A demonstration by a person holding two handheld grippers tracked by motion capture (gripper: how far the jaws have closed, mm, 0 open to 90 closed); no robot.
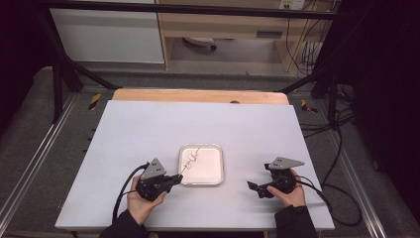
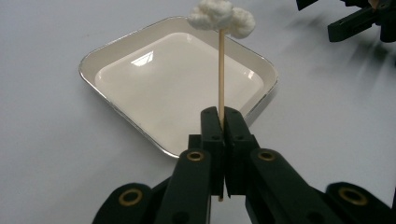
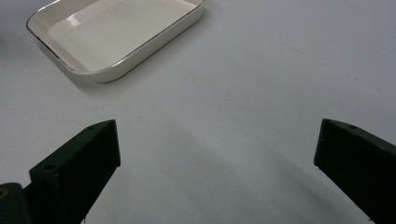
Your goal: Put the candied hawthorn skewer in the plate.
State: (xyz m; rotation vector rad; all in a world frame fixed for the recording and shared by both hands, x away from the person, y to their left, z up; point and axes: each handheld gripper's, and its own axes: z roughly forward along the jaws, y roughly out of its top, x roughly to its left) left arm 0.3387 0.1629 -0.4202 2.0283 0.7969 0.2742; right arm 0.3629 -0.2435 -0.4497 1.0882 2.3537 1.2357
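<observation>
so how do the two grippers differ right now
The left gripper has its jaws shut on a thin wooden skewer with white lumps near its tip; the right gripper has its jaws wide apart with nothing between them. The left gripper sits right beside the white tray, skewer reaching over it; the right gripper is apart from the tray, over bare table. Both are black, hand-held and point toward the tray.

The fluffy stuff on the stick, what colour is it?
White marshmallows, clearest in the left gripper view.
</observation>
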